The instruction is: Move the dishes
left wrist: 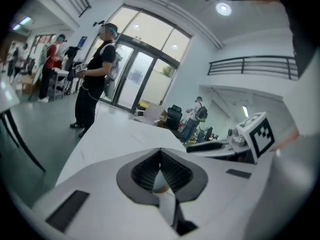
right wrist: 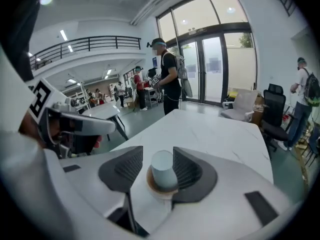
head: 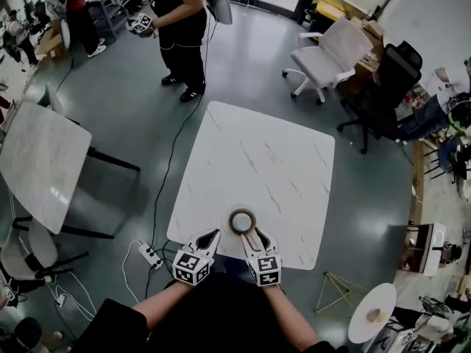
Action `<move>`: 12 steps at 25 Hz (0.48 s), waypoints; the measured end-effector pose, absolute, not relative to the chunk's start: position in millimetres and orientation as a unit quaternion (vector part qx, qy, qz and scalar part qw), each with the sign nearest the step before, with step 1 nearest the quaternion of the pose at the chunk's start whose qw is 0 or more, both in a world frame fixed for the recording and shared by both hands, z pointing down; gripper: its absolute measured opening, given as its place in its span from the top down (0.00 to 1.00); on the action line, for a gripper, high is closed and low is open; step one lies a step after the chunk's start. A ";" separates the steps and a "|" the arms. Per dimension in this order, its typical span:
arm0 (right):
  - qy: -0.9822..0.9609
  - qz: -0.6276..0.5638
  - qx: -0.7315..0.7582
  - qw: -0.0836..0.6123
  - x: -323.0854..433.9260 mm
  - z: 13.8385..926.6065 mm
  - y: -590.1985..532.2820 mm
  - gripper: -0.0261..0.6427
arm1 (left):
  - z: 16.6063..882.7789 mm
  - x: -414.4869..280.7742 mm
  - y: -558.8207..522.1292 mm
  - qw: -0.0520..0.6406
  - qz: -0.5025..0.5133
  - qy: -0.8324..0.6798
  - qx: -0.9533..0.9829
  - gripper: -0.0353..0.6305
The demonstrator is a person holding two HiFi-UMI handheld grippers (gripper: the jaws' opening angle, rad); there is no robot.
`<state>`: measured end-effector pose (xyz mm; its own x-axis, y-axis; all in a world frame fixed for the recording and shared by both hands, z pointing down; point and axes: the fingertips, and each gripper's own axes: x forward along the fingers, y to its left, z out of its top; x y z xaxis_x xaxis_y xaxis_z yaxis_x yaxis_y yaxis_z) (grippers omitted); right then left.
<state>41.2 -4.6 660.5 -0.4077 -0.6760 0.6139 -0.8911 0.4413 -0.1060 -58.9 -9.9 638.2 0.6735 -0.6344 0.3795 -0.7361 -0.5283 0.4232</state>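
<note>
A pale cup (head: 241, 220) stands upside down on a brown saucer (head: 231, 226) near the front edge of the white marble table (head: 257, 160). My right gripper (head: 256, 235) is open just behind it. In the right gripper view the cup (right wrist: 163, 169) and saucer (right wrist: 150, 183) sit between the spread jaws of this gripper (right wrist: 157, 151); the right pad is close to the cup and the left pad stands apart. My left gripper (head: 213, 234) hovers left of the saucer. Its jaws (left wrist: 160, 154) are shut with nothing held.
A second marble table (head: 40, 160) stands to the left. A power strip (head: 151, 254) and cables lie on the floor by the table's front left corner. Office chairs (head: 331, 54) and a standing person (head: 180, 28) are beyond the far edge. A round white stool (head: 372, 311) is at lower right.
</note>
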 end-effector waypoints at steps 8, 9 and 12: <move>-0.815 0.230 0.399 0.352 26.0 720.6 -32.4 0.53 | 665.3 -57.8 -32.1 0.319 0.098 -0.426 0.841 0.92; -0.817 0.223 0.393 0.358 24.2 722.7 -34.7 0.53 | 667.2 -58.7 -33.2 0.321 0.098 -0.429 0.839 0.92; -0.816 0.215 0.383 0.375 20.6 729.9 -37.4 0.53 | 672.3 -61.4 -32.4 0.327 0.098 -0.434 0.834 0.92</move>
<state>20.6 -37.4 729.9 -0.4251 -0.4645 0.7769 -0.7867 0.6141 -0.0633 -61.4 -32.4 672.3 0.6035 -0.6597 0.4478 -0.7882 -0.4089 0.4599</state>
